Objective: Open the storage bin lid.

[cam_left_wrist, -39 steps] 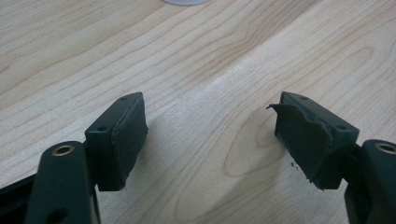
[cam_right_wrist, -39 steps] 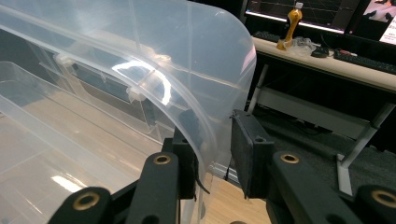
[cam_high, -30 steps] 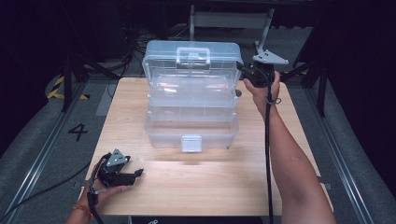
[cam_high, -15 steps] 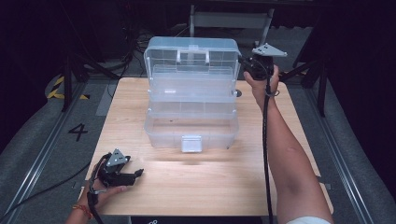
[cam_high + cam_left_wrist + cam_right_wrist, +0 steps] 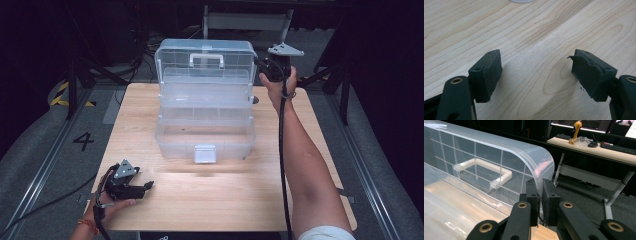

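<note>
the table (image 5: 150, 125) is carrying a clear box (image 5: 205, 135) that is sitting at its middle toward the far edge, trays stepped out and the lid (image 5: 205, 62) standing raised at the back with its white handle (image 5: 206, 60) facing the person. the right gripper (image 5: 261, 64) is reaching over the far right corner and pinching the lid's right edge, its jaws pressing together on the thin clear wall (image 5: 537, 187). the left gripper (image 5: 146, 187) is lying near the table's near left corner, well apart from the box, its jaws spreading wide over bare wood with nothing between them.
</note>
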